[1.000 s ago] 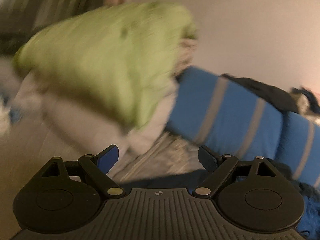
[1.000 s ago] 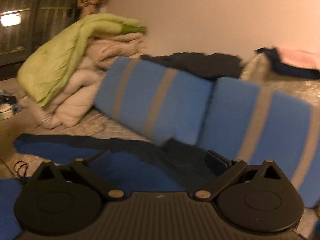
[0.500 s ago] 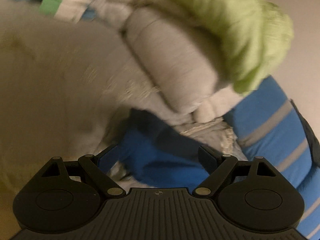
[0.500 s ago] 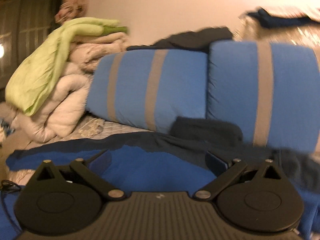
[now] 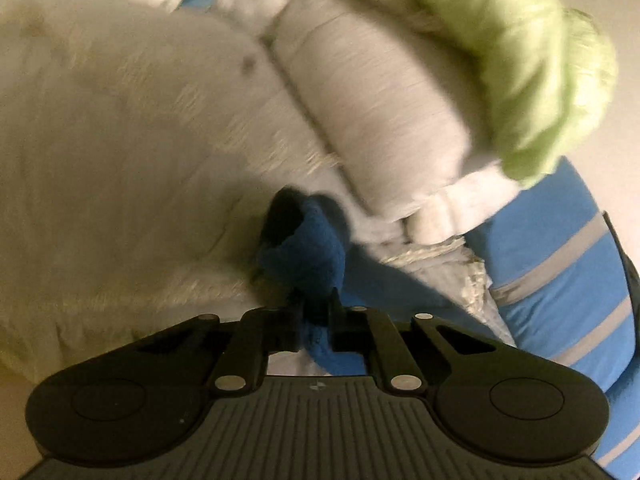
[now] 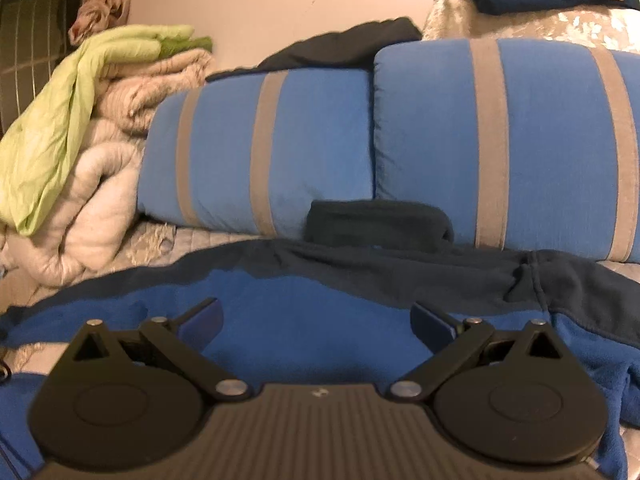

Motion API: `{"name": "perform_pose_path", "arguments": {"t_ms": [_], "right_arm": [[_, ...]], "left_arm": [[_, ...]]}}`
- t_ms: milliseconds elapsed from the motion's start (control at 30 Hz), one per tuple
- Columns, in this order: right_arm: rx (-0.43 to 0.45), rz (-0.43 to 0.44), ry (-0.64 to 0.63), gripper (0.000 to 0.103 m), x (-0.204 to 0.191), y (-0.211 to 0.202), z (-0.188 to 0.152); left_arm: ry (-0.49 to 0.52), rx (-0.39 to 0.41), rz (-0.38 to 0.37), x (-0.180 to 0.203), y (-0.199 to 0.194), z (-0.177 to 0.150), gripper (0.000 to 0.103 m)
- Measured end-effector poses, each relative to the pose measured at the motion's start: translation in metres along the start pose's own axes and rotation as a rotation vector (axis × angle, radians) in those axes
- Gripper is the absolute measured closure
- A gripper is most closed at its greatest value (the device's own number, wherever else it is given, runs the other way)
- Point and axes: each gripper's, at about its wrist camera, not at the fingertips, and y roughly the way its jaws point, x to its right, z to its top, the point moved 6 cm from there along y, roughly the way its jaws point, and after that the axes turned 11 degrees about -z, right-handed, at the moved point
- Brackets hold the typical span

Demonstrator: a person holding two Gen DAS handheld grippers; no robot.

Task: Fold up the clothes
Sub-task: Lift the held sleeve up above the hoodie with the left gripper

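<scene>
Across the bed (image 6: pixel 148 240), the blue fleece garment (image 6: pixel 304 320) lies spread flat, its darker navy part toward the two blue pillows with grey stripes (image 6: pixel 500 140). These pillows stand side by side against the wall behind the garment, and a dark folded cloth (image 6: pixel 376 222) lies at their foot, just beyond the garment's navy edge. Left of the pillows sits a heap of cream quilts (image 6: pixel 100 184) with a lime green sheet (image 6: pixel 52 112) draped over its top. On top of the pillows rests another dark garment (image 6: pixel 344 46).

Close over the garment's blue part hovers the right gripper (image 6: pixel 316 320), fingers spread wide with nothing between them.

At the garment's end nearest the quilt heap, the left gripper (image 5: pixel 316 314) has its fingers pressed together, pinching a bunched fold of the blue fleece (image 5: pixel 308 256) that rises ahead of the fingertips; this view is blurred.
</scene>
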Motion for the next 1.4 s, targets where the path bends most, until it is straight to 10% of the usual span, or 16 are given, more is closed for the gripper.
{"name": "perform_pose_path", "arguments": {"t_ms": [567, 1400], "right_arm": [[-0.064, -0.076, 0.005, 0.0, 0.013, 0.012, -0.011], [-0.105, -0.087, -0.002, 0.0, 0.011, 0.017, -0.015]], "left_arm": [[0.47, -0.016, -0.167, 0.181, -0.022, 0.011, 0.094], [0.694, -0.095, -0.398, 0.357, 0.042, -0.037, 0.095]]}}
